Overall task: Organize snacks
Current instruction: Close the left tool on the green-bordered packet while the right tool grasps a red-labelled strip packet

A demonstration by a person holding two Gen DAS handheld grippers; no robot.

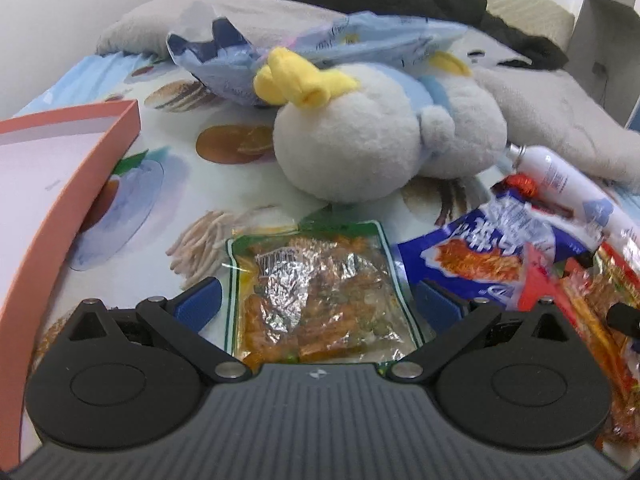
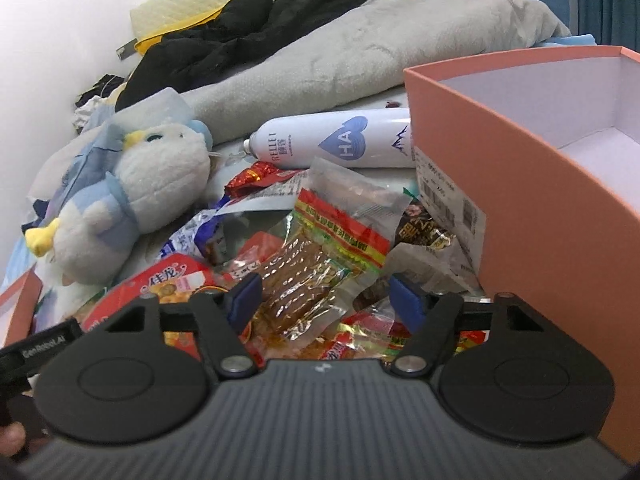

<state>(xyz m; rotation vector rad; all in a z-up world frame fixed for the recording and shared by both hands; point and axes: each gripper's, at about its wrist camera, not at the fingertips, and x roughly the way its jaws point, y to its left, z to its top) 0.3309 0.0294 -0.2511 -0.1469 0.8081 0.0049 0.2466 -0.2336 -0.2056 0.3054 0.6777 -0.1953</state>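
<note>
Here green-edged snack pack (image 1: 320, 292) lies lengthwise between spread fingers of left gripper (image 1: 318, 300), just before plush toy (image 1: 384, 136); right gripper (image 2: 326, 300) wide, straddling red-banded pack (image 2: 320, 252).

Plush penguin (image 1: 384, 136) beside white spray can (image 2: 336, 142), grey blanket (image 2: 360, 52) and black clothes (image 2: 256, 28) behind.

Soft, even indoor light fills both views, with only faint shadows. Fisheye bending curves the edges strongly. Glare glints off the crinkled silver-foil snack packet (image 1: 316, 280). The blue printed snack bag (image 1: 496, 248) at near right is motion-blurred.
</note>
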